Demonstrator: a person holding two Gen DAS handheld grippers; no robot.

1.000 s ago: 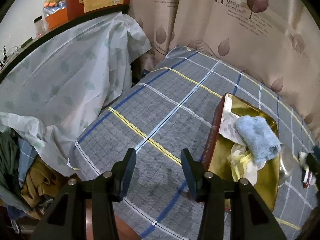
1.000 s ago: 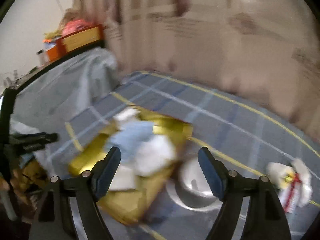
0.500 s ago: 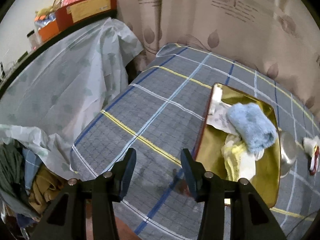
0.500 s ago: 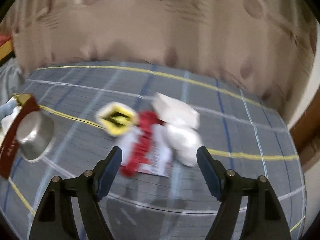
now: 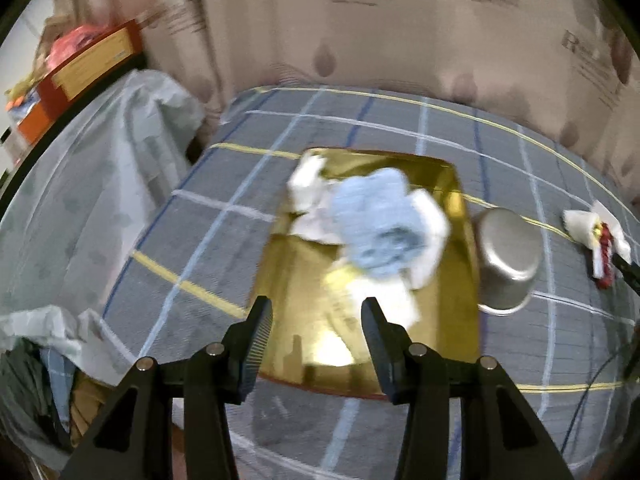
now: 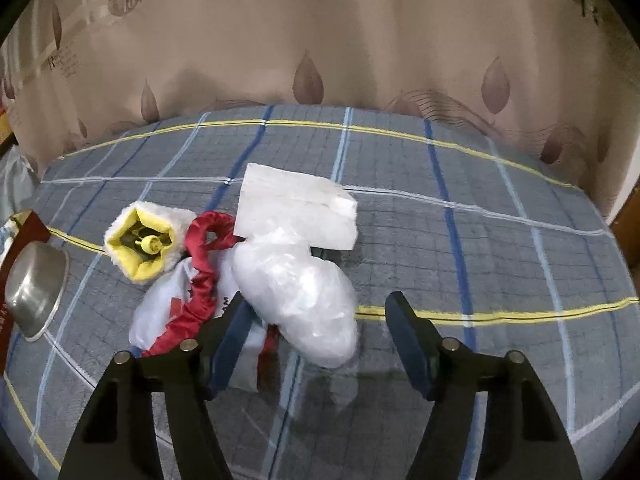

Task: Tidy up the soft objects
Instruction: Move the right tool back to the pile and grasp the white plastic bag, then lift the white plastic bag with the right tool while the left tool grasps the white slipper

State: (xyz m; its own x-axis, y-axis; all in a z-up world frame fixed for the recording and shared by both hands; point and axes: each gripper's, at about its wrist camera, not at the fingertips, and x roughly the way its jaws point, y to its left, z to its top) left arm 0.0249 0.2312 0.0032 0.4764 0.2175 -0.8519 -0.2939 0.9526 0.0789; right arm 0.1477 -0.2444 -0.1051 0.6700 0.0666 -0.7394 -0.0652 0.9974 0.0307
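A gold tray [image 5: 288, 280] on the checked blanket holds a light blue cloth [image 5: 380, 220] and white cloths [image 5: 312, 184]. My left gripper [image 5: 316, 312] hovers open over the tray's near end with nothing between its fingers. In the right wrist view a loose pile lies on the blanket: a clear plastic-wrapped bundle [image 6: 304, 292], a white block [image 6: 296, 208], a red scrunchie [image 6: 204, 272] and a yellow-and-white plush piece [image 6: 140, 244]. My right gripper [image 6: 318, 320] is low over the pile, its jaws closing. The bundle lies between them and the right pad stands apart from it.
A steel bowl [image 5: 508, 256] stands upside down just right of the tray, seen also as the bowl [image 6: 36, 288] at the left edge. A leaf-print curtain [image 6: 320, 60] backs the bed. Left of the bed is a sheet-covered surface [image 5: 80, 184] with boxes on top.
The left gripper swung right, so the tray is now centred ahead of it. The right gripper swept from the tray to the pile, dropped closer, and its jaws narrowed.
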